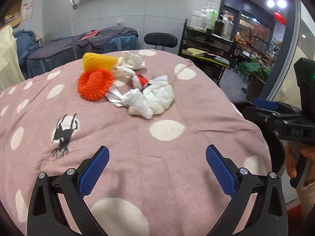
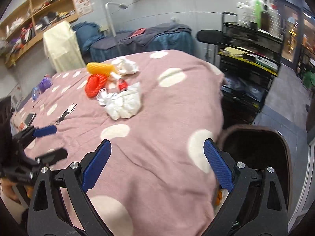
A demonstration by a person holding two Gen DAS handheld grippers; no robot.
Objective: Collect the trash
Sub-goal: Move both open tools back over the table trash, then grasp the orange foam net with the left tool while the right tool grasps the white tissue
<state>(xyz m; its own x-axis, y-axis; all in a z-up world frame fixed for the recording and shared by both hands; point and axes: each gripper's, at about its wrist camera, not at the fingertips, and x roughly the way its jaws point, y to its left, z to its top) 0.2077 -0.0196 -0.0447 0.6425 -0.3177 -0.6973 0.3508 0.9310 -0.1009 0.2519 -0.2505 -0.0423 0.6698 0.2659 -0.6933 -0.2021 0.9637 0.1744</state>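
A pile of trash lies mid-bed on the pink dotted blanket (image 1: 137, 147): crumpled white tissue (image 1: 153, 100) (image 2: 126, 104), an orange foam net (image 1: 94, 84) (image 2: 94, 85), a yellow foam net (image 1: 98, 61) (image 2: 100, 67), a red-and-white wrapper (image 1: 140, 79) (image 2: 122, 84) and more white paper (image 1: 131, 61) (image 2: 126, 65) behind. My left gripper (image 1: 157, 157) hovers open over the near blanket, well short of the pile, nothing between its fingers. My right gripper (image 2: 157, 157) is open and empty at the bed's right edge, beside a dark bin (image 2: 256, 153).
The bin (image 1: 275, 147) holds white and orange scraps (image 2: 220, 196) at its bottom. A black trolley (image 2: 250, 59) with bottles stands right of the bed. A phone (image 2: 29, 119) and purple items (image 2: 44, 84) lie at the bed's left edge. Another covered bed (image 1: 82, 43) stands behind.
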